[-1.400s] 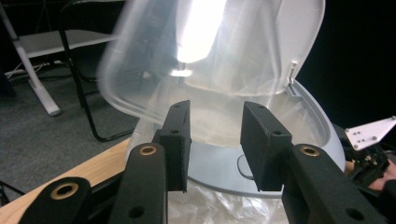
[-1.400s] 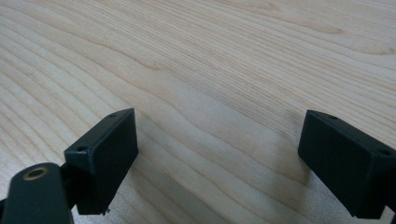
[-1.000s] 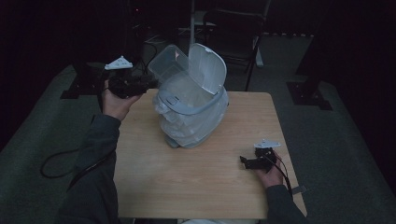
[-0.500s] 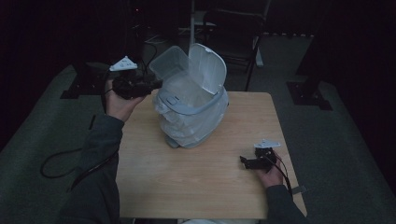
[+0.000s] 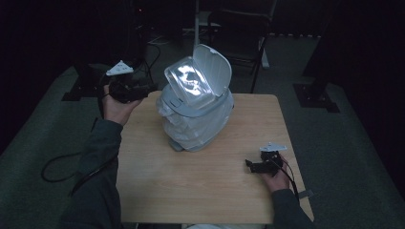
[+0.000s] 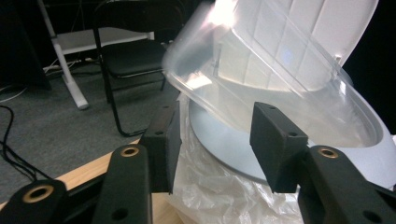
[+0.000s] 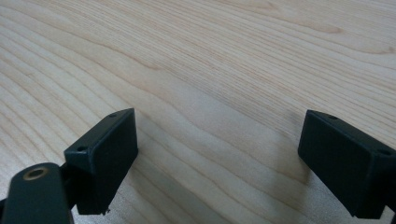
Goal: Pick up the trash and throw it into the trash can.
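Observation:
A white lidded bin [image 5: 198, 119], lined with a clear plastic bag [image 6: 219, 196], stands on the middle of the wooden table [image 5: 191, 191]. Its white lid [image 5: 217, 64] is raised, and a translucent inner flap [image 5: 188, 81] leans against it. My left gripper [image 5: 149, 88] hovers just left of the bin's rim, pointing at the flap [image 6: 280, 79]. Its jaws have just been opening and stand open with nothing between them [image 6: 215, 140]. My right gripper [image 5: 249, 164] rests near the table's front right, open over bare wood [image 7: 219, 154].
A black folding chair [image 6: 130, 51] and a white stand leg [image 6: 70, 79] sit on the grey carpet beyond the table. Cables [image 5: 57, 167] trail on the floor at the left. Dark stand bases [image 5: 317, 98] flank the table's far corners.
The translucent flap has swung up and back from its leftward tilt toward the white lid. My left gripper has drawn slightly away from it. The right gripper has stayed put.

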